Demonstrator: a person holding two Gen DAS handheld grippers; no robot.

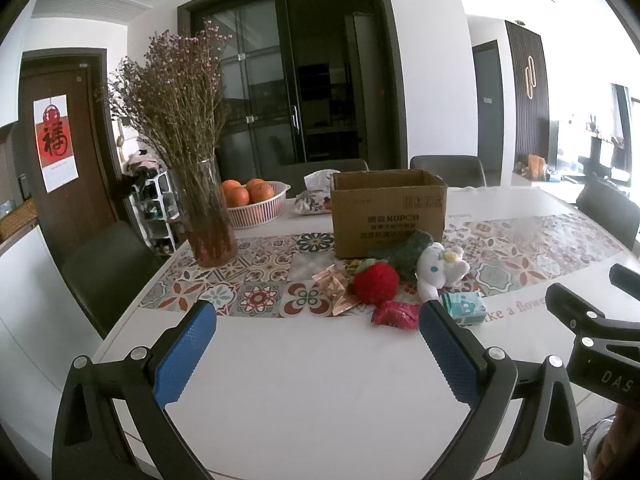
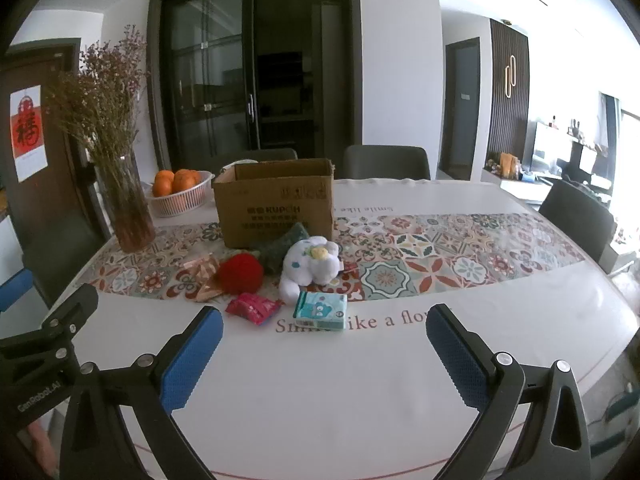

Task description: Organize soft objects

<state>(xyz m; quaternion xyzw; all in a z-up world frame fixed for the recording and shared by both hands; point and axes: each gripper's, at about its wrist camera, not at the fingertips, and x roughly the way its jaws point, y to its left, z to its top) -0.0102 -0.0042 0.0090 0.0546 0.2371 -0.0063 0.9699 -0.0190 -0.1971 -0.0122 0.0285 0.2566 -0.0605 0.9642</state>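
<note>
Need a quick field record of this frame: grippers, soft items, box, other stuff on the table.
left gripper: open, empty, above bare table
right gripper: open, empty
cardboard box: open top, upright, behind the pile
soft items: red plush strawberry, white plush toy, green plush against the box
packets: teal tissue pack, pink wrapper
in box: cannot tell
other: vase of dried flowers, basket of oranges

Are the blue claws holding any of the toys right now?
No. The left gripper and the right gripper are both wide open over bare table, holding nothing. The toys lie untouched by the cardboard box.
</note>
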